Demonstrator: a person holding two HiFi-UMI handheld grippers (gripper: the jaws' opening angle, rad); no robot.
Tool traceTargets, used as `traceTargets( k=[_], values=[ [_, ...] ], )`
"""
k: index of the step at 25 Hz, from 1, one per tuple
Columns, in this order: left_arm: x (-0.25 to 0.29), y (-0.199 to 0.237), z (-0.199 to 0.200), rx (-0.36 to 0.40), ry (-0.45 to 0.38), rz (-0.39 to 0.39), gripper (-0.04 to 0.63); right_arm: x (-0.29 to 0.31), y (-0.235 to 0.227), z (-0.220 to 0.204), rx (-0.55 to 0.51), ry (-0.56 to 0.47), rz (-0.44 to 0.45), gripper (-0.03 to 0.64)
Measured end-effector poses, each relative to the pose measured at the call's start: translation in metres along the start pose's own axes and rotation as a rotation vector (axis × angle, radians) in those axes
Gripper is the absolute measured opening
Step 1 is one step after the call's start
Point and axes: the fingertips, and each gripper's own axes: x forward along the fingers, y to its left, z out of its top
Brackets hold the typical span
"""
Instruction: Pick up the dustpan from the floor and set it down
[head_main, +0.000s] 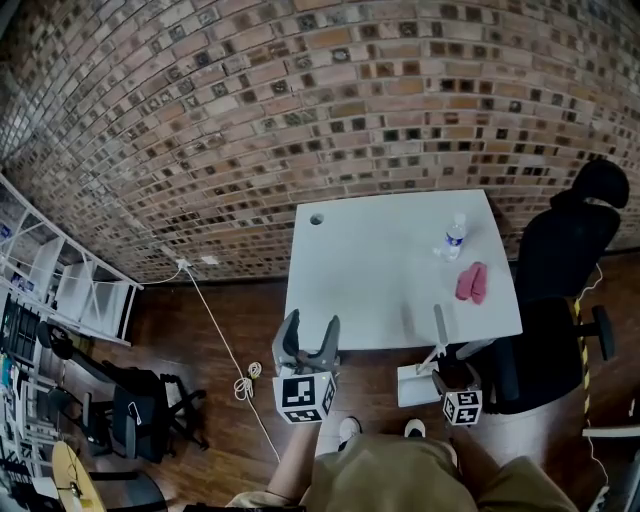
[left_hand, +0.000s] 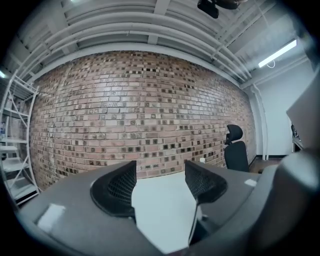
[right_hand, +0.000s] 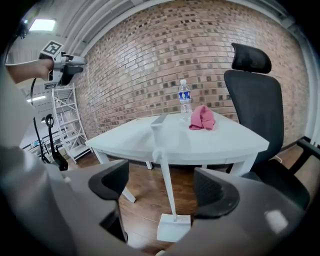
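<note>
The white dustpan stands on the wooden floor at the front edge of the white table, its long handle upright. In the right gripper view the pan sits low and centre, and its handle rises past the table edge. My right gripper hangs just before the dustpan, jaws open wide; the handle shows in the gap, apart from both pads. My left gripper is held up, open and empty, pointing over the table toward the brick wall.
On the table stand a water bottle and a pink cloth. A black office chair is at the table's right. A white cable crosses the floor at left, near a white shelf and black stands.
</note>
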Motion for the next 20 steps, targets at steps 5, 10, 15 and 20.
traceTargets(
  k=[5, 10, 15, 20],
  values=[
    [-0.006, 0.004, -0.001, 0.022, 0.006, 0.023, 0.284, 0.024, 0.009, 0.02, -0.027, -0.007, 0.035, 0.364],
    [-0.013, 0.008, 0.001, 0.042, 0.005, 0.051, 0.283, 0.041, 0.016, 0.038, -0.072, -0.027, 0.053, 0.343],
    [-0.019, 0.015, 0.0, 0.044, 0.011, 0.071, 0.282, 0.057, 0.012, 0.048, -0.045, -0.036, 0.034, 0.327],
    [-0.029, 0.02, -0.003, 0.044, 0.019, 0.086, 0.283, 0.069, 0.014, 0.055, -0.033, -0.032, 0.046, 0.28]
  ],
)
